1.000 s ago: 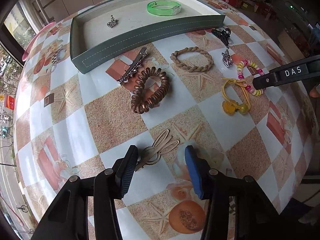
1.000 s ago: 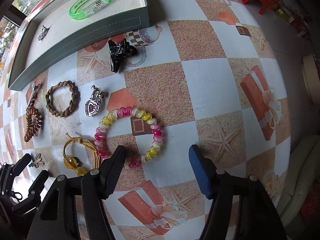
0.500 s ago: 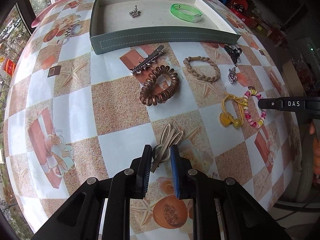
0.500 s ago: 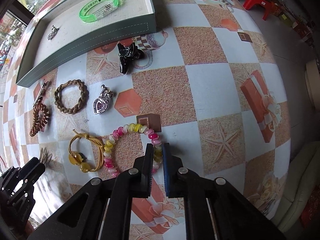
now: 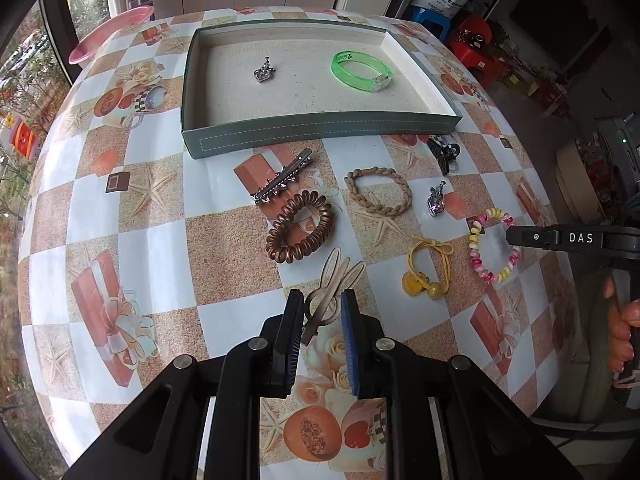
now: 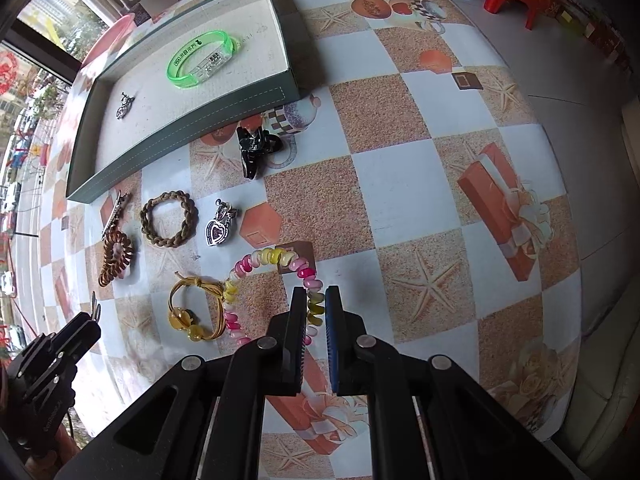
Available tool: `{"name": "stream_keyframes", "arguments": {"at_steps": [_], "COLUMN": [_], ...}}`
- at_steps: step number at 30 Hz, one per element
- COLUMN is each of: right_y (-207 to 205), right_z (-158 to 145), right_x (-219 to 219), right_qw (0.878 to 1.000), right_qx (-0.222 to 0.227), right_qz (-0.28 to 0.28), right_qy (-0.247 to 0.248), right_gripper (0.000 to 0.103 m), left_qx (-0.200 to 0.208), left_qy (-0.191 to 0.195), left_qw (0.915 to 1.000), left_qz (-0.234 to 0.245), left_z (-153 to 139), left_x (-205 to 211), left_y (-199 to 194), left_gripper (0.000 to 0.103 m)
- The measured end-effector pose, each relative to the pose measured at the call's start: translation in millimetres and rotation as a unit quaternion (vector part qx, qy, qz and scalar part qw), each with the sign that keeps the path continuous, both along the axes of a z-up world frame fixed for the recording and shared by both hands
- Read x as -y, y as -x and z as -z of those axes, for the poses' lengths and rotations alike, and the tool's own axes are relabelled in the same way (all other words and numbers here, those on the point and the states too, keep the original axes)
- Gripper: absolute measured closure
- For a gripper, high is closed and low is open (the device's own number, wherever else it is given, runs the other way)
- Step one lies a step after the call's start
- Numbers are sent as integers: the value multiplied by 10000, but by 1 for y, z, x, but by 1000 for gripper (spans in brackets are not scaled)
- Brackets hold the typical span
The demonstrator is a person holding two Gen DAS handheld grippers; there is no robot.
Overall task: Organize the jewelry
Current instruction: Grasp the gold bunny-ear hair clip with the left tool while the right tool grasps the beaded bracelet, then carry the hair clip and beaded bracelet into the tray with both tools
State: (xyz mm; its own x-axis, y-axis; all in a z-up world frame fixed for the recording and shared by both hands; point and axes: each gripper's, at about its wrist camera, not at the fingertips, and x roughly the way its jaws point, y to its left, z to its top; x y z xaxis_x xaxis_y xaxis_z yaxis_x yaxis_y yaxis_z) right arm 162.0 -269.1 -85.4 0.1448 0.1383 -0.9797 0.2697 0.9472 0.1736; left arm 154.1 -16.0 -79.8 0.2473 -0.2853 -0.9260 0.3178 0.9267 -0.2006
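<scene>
Nearest us, our left tongs (image 5: 320,312) pinch the rabbit-shaped hair clip (image 5: 334,284) and our right tongs (image 6: 316,312) clamp the pink-and-yellow bead bracelet (image 6: 272,258), both pointing steeply down. Bare counter (image 6: 420,184) lies right of the bracelet; beyond it sits the green tray (image 5: 320,136).

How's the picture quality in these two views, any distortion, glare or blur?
Left wrist view: strong fisheye bending, the table bulges, black corners; soft daylight, no glare. Right wrist view: same curvature, sharp centre, tray edge bowed, window overexposed.
</scene>
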Motion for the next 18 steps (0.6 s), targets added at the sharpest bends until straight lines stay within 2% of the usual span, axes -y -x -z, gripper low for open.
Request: {"name": "stream_keyframes", "arguments": {"at_steps": [1, 10, 18], "right_y": [3, -6, -37], "right_z": [-10, -24, -37], "right_x": [17, 37, 38], "right_qw": [10000, 9992, 9974], "right_qx": [17, 274, 548], "right_qz": [-7, -44, -151], "right_qy": [-31, -296, -452], "right_gripper": [93, 93, 93], "left_qx": [17, 196, 391], "left_qy": [15, 119, 185], "left_qw": [10000, 9994, 9981], "left_qz": [-20, -254, -436], "left_z": [-2, -20, -33], "left_x": [1, 10, 15], "left_y": [-2, -30, -61], "left_gripper": [71, 71, 71]}}
